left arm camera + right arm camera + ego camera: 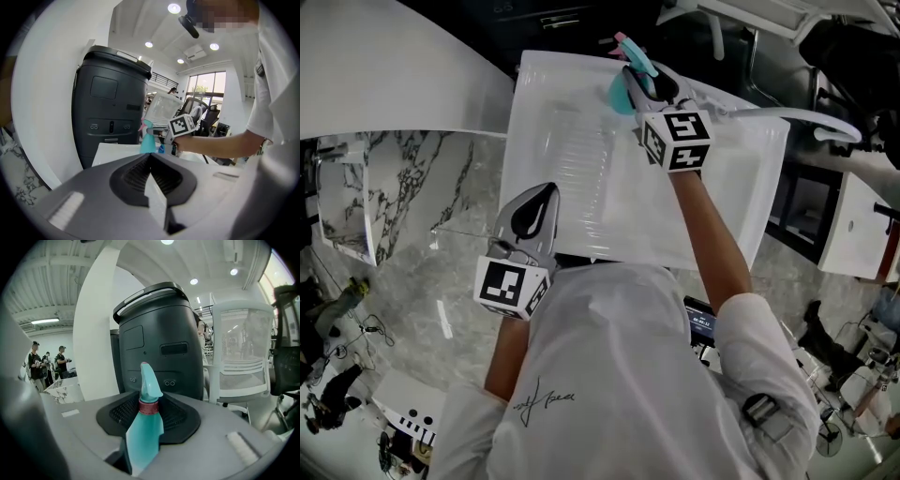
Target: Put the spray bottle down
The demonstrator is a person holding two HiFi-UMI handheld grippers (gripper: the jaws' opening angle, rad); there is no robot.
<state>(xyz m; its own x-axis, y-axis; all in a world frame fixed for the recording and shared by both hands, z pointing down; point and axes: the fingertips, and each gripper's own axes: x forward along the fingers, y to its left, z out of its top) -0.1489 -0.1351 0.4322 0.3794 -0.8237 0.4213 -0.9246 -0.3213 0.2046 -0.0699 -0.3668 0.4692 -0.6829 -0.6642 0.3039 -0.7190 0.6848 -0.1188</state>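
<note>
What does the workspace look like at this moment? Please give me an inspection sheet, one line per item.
Surface: white top, bare where it shows.
Job's things: teal spray bottle, upright, near the top's far edge; whether it touches the top cannot be told.
Clutter: a faint clear ribbed shape on the top; cannot tell what it is.
Grippers: right gripper shut on the spray bottle; left gripper at the near edge, jaws together, holding nothing.
Cables: loose cables on the floor, left of the person.
Surroundings: marble floor, dark bin-like unit, white mesh chair, people far off.
</note>
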